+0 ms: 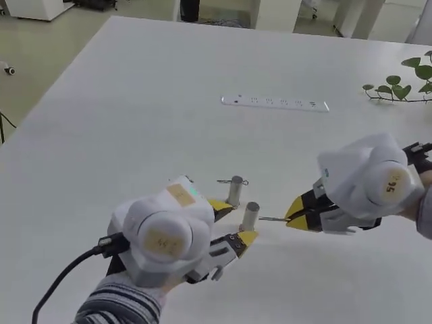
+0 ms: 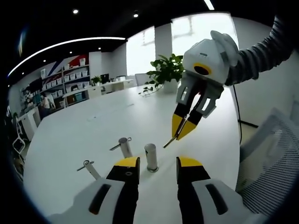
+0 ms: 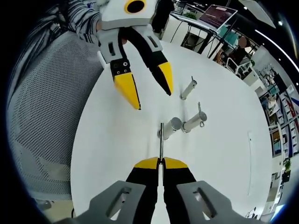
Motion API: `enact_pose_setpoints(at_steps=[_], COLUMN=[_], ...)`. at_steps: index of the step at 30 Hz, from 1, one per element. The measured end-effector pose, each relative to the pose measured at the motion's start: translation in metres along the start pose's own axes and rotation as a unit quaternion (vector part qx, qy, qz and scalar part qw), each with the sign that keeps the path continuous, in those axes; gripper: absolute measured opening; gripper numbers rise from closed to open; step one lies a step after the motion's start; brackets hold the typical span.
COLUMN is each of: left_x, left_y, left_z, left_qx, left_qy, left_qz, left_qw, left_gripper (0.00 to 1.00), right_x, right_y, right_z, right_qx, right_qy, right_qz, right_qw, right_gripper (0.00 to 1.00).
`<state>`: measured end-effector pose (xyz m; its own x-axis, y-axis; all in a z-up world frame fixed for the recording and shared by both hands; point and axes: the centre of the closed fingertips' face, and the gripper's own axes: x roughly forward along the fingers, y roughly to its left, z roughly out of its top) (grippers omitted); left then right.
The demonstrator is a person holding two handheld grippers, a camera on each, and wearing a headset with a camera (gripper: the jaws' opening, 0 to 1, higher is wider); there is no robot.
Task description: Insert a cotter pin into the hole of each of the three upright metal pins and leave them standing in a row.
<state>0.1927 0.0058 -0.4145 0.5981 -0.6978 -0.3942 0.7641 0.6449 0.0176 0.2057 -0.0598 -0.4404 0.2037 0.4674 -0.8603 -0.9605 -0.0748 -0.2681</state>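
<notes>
Left gripper [image 1: 234,221] nearest us, jaws spread, gripping nothing. Bare metal pin [image 1: 250,216] upright just ahead between them, apart from both. Right gripper [image 1: 291,217] clamped on last cotter pin [image 1: 273,219], tip just beside bare pin's top. Middle pin [image 1: 235,191] and end pin [image 2: 91,169] already carry theirs. We judge third insertion in hand. Next: line tip with cross-hole (too small to see), push straight. Risk: toppling pin. Power strip [image 1: 275,102], plant [image 1: 405,84] well apart on table [image 1: 101,135].
</notes>
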Motion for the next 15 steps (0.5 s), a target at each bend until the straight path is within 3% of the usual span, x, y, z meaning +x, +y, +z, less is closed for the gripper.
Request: enact_pose_setpoints(at_steps=[6, 15], left_x=[0.006, 0.028], left_y=[0.005, 0.01], left_z=[-0.004, -0.015], left_qx=[-0.015, -0.042], left_qy=[0.009, 0.029], left_qz=[0.011, 0.02], left_qw=[0.9998, 0.9985], left_gripper=[0.3, 0.27], right_x=[0.002, 0.007], right_y=[-0.008, -0.016], right_z=[-0.006, -0.01], right_qx=[0.008, 0.014], right_qy=[0.001, -0.005], right_qz=[-0.01, -0.015], right_qw=[0.9999, 0.9998], right_gripper=[0.0, 0.0])
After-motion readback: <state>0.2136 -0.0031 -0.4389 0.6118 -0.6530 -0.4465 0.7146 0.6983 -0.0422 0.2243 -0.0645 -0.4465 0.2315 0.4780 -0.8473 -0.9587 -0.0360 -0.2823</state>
